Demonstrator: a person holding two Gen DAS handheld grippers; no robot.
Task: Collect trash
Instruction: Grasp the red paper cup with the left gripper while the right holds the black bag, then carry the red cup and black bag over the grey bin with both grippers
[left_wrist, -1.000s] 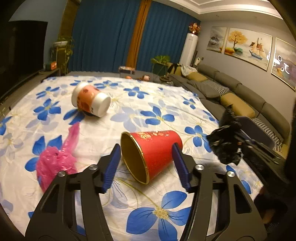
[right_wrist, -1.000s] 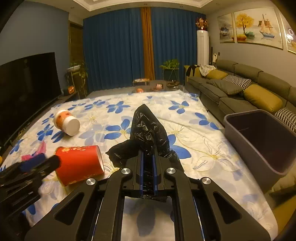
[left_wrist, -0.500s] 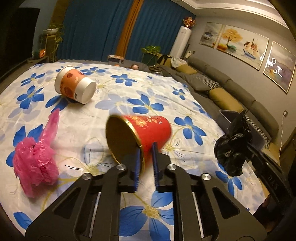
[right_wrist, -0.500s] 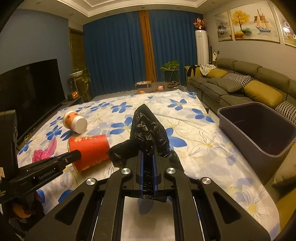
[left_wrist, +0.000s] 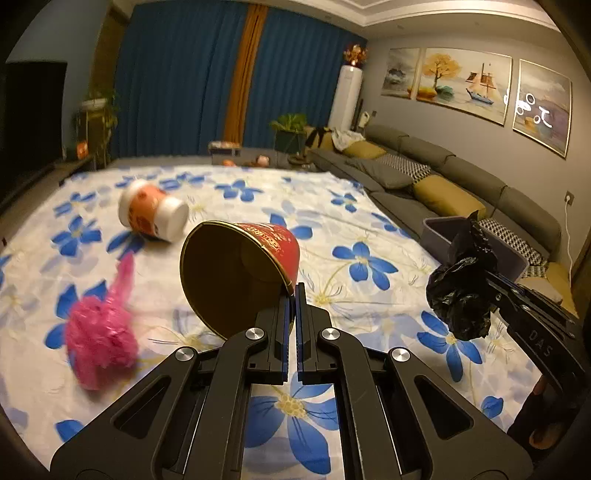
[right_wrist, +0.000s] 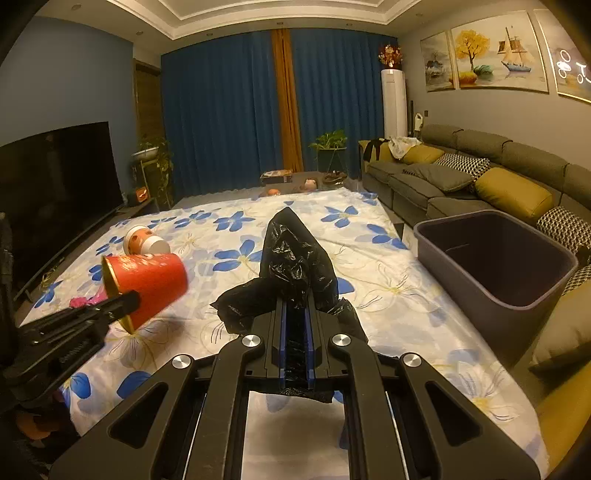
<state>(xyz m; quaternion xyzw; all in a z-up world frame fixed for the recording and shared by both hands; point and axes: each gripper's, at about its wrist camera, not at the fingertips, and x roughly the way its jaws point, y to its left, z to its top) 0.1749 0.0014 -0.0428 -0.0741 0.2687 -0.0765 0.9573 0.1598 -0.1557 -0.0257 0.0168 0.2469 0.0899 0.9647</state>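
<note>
While the left hand-held gripper (left_wrist: 291, 295) pinches the red cup (left_wrist: 240, 273) by its rim, the cup's gold lettering is too blurred to read. The right hand-held gripper (right_wrist: 295, 314) clamps a black bag (right_wrist: 291, 269); its side reads "DAS".

A crumpled black plastic bag (right_wrist: 295, 271) is clamped between the closed jaws of the right gripper (right_wrist: 294, 306). At the left, a red paper cup (right_wrist: 147, 282) is held above the flowered cloth (right_wrist: 388, 295) by the left gripper (right_wrist: 125, 300). A grey bin (right_wrist: 517, 295) is seen at the right.
</note>
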